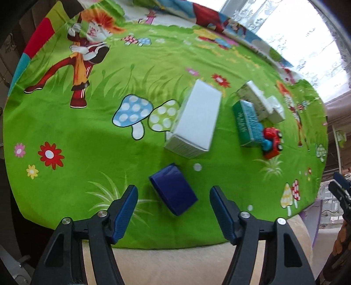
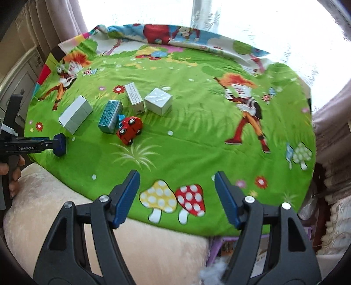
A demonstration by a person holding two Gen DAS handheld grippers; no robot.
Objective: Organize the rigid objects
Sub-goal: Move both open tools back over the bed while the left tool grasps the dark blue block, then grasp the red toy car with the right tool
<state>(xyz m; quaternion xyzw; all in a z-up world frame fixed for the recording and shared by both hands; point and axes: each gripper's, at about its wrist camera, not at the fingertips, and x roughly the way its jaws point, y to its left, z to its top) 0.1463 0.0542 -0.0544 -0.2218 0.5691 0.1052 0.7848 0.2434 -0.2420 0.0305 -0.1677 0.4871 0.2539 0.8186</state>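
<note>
A dark blue box lies on the green cartoon mat, between the fingertips of my left gripper. The blue pads stand open on either side without touching it. Further out lie a large white box, a teal box, a red toy car, a narrow printed white box and a white cube box. My right gripper is open and empty above the mat's near edge, over printed mushrooms. The same group lies to its upper left, around the red car.
The mat covers a beige cushioned surface that shows at the near edge. A window with a lace curtain lies behind. A hand holds the left tool's black handle at the left edge. Purple clutter sits below the mat.
</note>
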